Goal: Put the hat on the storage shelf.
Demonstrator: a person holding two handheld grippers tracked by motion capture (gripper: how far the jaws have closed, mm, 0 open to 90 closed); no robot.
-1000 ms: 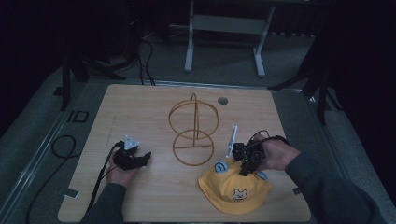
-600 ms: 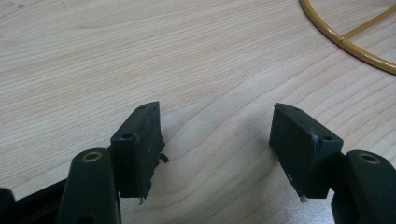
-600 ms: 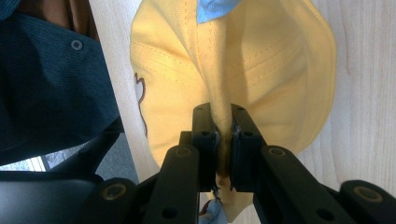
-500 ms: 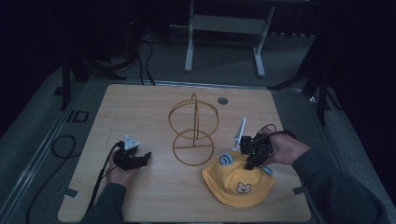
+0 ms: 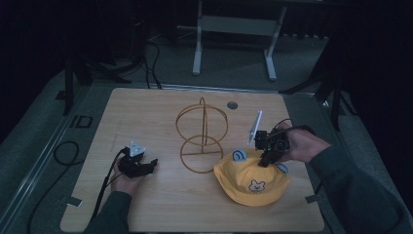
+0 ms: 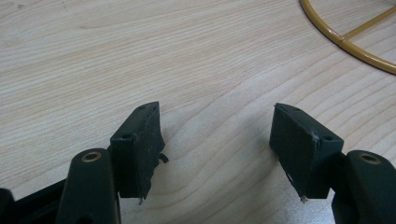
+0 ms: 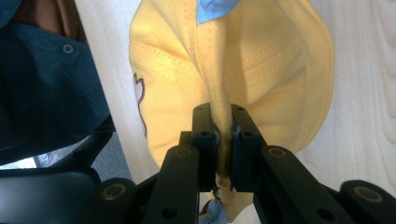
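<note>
the yellow hat [image 7: 261,70] runs off the top edge of the right gripper view, and the fold pinched between the jaws of the right gripper [image 7: 223,140] hides its inside. in the high view the printed animal face [image 5: 255,185] is too small to make out — the wire stand [image 6: 348,35] is cut off in the left gripper view.

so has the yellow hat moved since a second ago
Yes. The yellow hat, pinched by the right gripper, has shifted slightly right and farther from the wire stand.
</note>
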